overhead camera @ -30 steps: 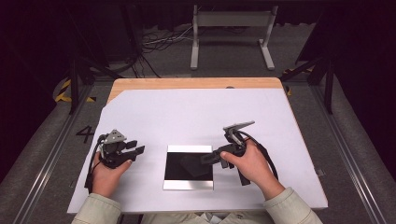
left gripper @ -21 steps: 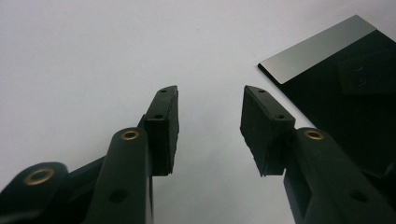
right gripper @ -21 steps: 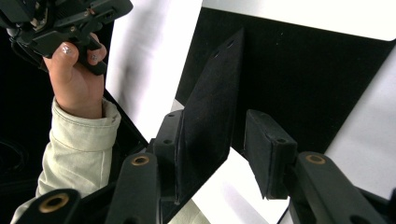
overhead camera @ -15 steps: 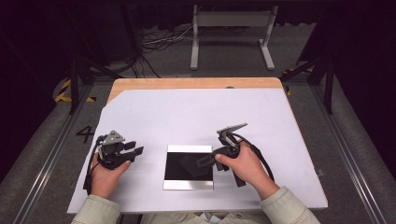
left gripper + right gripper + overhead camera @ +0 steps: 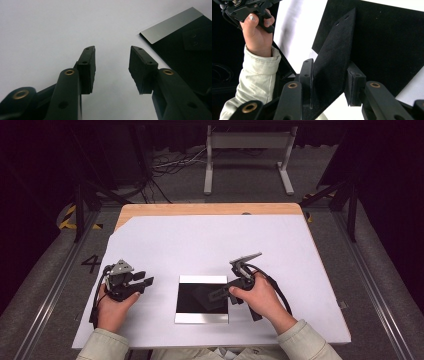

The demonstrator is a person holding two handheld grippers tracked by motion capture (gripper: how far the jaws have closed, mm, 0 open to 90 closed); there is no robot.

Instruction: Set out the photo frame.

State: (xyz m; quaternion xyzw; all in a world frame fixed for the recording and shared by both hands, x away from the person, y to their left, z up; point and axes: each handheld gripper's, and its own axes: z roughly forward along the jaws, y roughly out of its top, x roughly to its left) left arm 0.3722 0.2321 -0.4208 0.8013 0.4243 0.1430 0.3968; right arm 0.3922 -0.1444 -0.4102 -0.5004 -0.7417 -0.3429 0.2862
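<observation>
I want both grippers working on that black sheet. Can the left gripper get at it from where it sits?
Probably yes. The left gripper is open, with bare white table cover between it and the black sheet's near edge. The right gripper works the opposite side.

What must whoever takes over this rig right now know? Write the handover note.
Left gripper: open, empty, above the white sheet beside the black square.
Right gripper: jaws have just been closing around a thin black piece with two holes, not yet clamped.
Done: the piece stands tilted over the square, between the jaws.
Left: probably finish the grip, then lift it away.
</observation>
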